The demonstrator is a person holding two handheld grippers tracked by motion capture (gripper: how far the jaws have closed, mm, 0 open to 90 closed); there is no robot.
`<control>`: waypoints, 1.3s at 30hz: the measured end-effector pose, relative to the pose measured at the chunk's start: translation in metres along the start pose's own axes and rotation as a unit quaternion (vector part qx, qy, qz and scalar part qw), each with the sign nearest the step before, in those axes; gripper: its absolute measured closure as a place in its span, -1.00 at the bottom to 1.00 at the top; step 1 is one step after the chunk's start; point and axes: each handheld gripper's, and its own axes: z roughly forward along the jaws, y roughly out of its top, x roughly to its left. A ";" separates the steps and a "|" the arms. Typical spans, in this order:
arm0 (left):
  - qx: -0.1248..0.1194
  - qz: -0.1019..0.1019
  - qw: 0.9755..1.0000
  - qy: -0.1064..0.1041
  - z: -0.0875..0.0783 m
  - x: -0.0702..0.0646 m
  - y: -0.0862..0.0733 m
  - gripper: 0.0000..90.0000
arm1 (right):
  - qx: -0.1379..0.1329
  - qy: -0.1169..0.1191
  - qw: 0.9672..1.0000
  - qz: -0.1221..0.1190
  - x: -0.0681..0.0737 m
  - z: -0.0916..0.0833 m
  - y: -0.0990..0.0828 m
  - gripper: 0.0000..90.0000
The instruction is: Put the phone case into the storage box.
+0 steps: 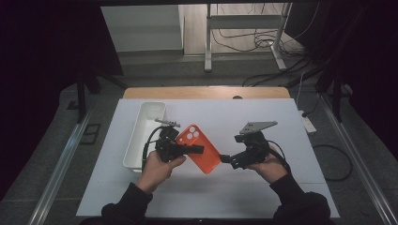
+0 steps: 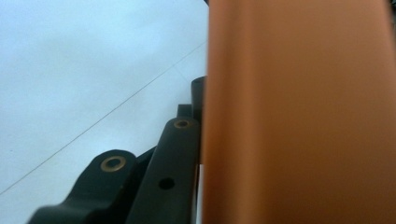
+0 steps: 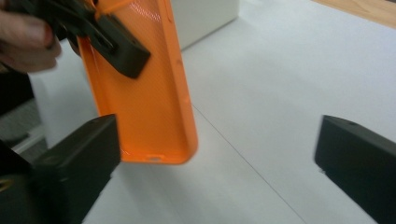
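1. Held above the middle of the white table (image 1: 263, 192), a soft orange phone case with a three-hole camera cut-out (image 1: 199, 147) slants from upper left to lower right between two hand-held tools, seen from the high view.
2. The left gripper (image 1: 196, 149) is clenched on the case partway down its length; its own view presses so close that the orange wall (image 2: 299, 112) blurs beside one black jaw.
3. The right gripper (image 1: 224, 159) stands released, jaws spread wide, just beside the case's lower end; no earlier moment is shown.
4. The right gripper view reveals the case's textured inside (image 3: 140, 93), the left gripper's jaw across it, and the lower corner in front of the left-hand jaw, not pinched.
5. A long white plastic bin (image 1: 145, 133) sits near the table's left edge, behind the left hand (image 1: 157, 171).
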 end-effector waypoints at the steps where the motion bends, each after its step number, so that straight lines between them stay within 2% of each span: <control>1: 0.001 0.003 1.000 0.000 0.000 0.000 0.000 0.91 | 0.001 0.001 1.000 -0.003 0.000 0.000 -0.001 -1.00; 8: 0.010 0.026 1.000 -0.003 0.001 -0.001 0.000 0.91 | -0.001 0.018 1.000 0.004 -0.002 0.000 -0.002 -1.00; 14: 0.019 0.047 0.999 -0.007 0.003 -0.002 0.000 0.91 | 0.015 0.034 0.999 -0.006 -0.004 0.004 -0.006 -1.00; 23: 0.021 0.072 0.997 -0.023 0.005 -0.007 0.000 0.91 | 0.025 0.065 0.998 -0.009 0.005 0.012 -0.007 -1.00; 26: 0.020 0.080 0.996 -0.029 0.006 -0.009 0.001 0.91 | 0.032 0.079 0.996 -0.014 0.009 0.014 -0.006 -1.00; 30: 0.021 0.088 0.995 -0.038 0.007 -0.012 0.001 0.91 | 0.041 0.087 0.995 -0.013 0.012 0.017 -0.006 -0.99; 31: 0.021 0.092 0.995 -0.043 0.007 -0.013 0.001 0.91 | 0.049 0.095 0.994 -0.009 0.014 0.019 -0.005 -0.98; 39: 0.023 0.105 0.992 -0.059 0.010 -0.019 0.002 0.90 | 0.066 0.113 0.991 -0.006 0.018 0.024 -0.005 -0.87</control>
